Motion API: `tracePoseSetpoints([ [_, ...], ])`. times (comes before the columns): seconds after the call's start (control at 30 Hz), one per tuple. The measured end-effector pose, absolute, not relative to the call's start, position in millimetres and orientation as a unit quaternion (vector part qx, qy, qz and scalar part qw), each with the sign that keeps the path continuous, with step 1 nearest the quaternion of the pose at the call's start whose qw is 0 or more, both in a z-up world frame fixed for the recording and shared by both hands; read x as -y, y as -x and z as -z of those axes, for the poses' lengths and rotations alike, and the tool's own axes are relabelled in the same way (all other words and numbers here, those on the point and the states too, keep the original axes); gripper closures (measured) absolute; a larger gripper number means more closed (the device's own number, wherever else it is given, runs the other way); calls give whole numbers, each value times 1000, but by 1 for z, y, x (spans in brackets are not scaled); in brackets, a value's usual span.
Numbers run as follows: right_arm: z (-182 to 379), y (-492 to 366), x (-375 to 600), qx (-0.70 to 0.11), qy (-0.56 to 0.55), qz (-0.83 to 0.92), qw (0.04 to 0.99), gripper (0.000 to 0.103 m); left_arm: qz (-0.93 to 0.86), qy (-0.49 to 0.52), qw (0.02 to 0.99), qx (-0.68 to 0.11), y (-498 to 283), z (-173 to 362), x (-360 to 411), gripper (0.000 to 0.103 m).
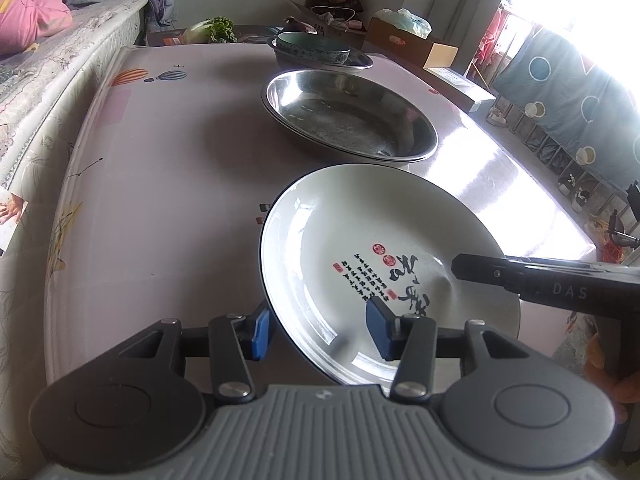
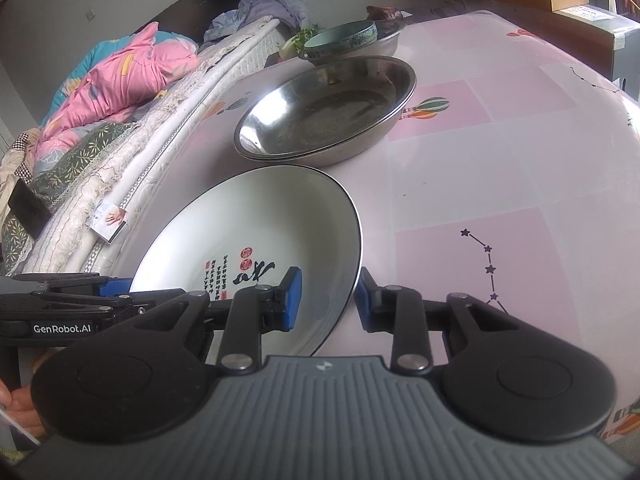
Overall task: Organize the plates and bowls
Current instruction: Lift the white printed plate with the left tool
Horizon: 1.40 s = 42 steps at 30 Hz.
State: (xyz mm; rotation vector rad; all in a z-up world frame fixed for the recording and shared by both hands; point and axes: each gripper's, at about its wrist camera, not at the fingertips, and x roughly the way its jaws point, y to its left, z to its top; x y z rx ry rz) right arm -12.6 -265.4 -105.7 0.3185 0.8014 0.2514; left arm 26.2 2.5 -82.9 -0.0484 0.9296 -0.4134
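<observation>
Now both tongs straddle the rim of the white plate [image 1: 360, 240], which tilts above the tabletop [image 1: 160, 200]. The left tongs [image 1: 320, 330] stand loosely apart around its near edge, pads not pressing. The right tongs [image 2: 326, 300] pinch the opposite edge. Just beyond sit stacked steel pans [image 1: 348, 116], then a bowl [image 1: 312, 46]. Bare tabletop spreads wide toward the bed [image 1: 48, 80].

"GenRobot.AI" on left gripper [image 2: 76, 308]
</observation>
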Motion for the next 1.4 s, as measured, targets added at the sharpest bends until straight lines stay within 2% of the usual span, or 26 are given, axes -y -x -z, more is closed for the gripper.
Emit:
tracePoseSetpoints([
  [1.13,106,16,274,-378,-138,-106,909,76,219,8,868,-446,-25,84,10,54],
  [1.33,106,16,274,-378,-138,-106,909,75,214,-27,872,-439,-28,85,19,50],
  [1.4,106,16,274,-378,-138,-106,909,76,215,-38,872,-438,-28,86,23,45],
])
